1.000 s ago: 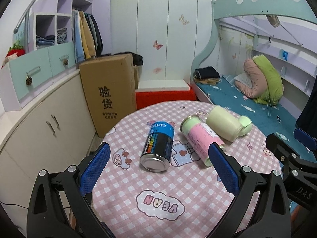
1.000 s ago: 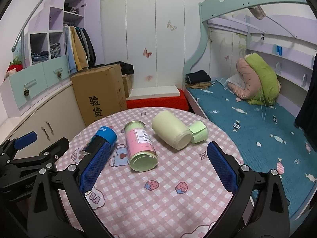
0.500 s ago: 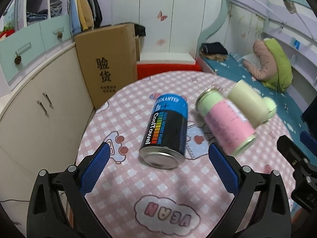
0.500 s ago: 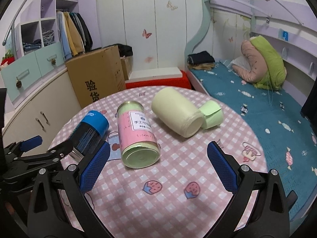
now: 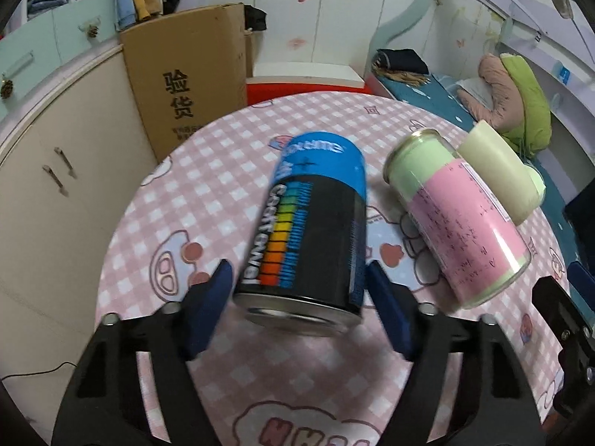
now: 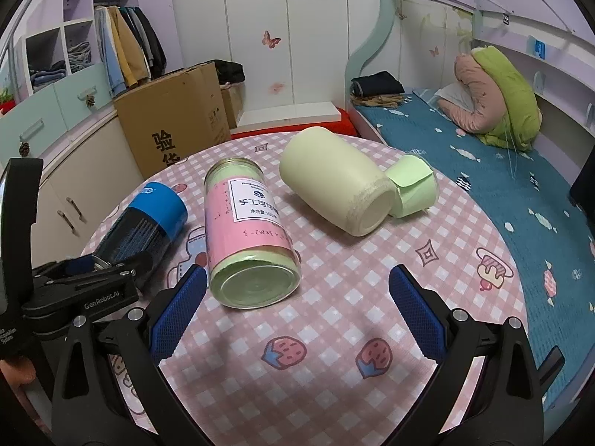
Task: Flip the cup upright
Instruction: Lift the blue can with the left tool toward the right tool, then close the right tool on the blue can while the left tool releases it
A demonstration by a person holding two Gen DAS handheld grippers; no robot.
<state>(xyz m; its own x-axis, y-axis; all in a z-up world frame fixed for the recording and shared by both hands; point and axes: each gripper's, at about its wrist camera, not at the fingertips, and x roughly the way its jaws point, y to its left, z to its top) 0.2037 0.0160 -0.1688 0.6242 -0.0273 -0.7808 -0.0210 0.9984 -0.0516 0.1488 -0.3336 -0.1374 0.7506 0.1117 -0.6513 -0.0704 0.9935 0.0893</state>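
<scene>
On the round bench point(image 6: 334, 371), pink checked cloth, bedroom around it: bed point(image 6: 483, 156) right, cardboard box point(image 6: 174, 126) behind. Blue-black can point(image 5: 312, 238) lies on its side, long axis running away from left gripper point(image 5: 299, 308), metal end facing it. Left fingers point(image 5: 212, 308) straddle that end; contact probably not made, view blurred. Right gripper point(image 6: 297, 319) spread wide, holding nothing, near pink-label jar point(image 6: 253, 234). Pale cup point(image 6: 334, 182) on its side beyond.

Counted: blue-black can point(image 5: 312, 230) ×1 | pink-labelled jar point(image 6: 250, 234) ×1 | pale green cup point(image 6: 336, 180) ×1 | green lid point(image 6: 411, 186) ×1 | cardboard box point(image 6: 174, 119) ×1
</scene>
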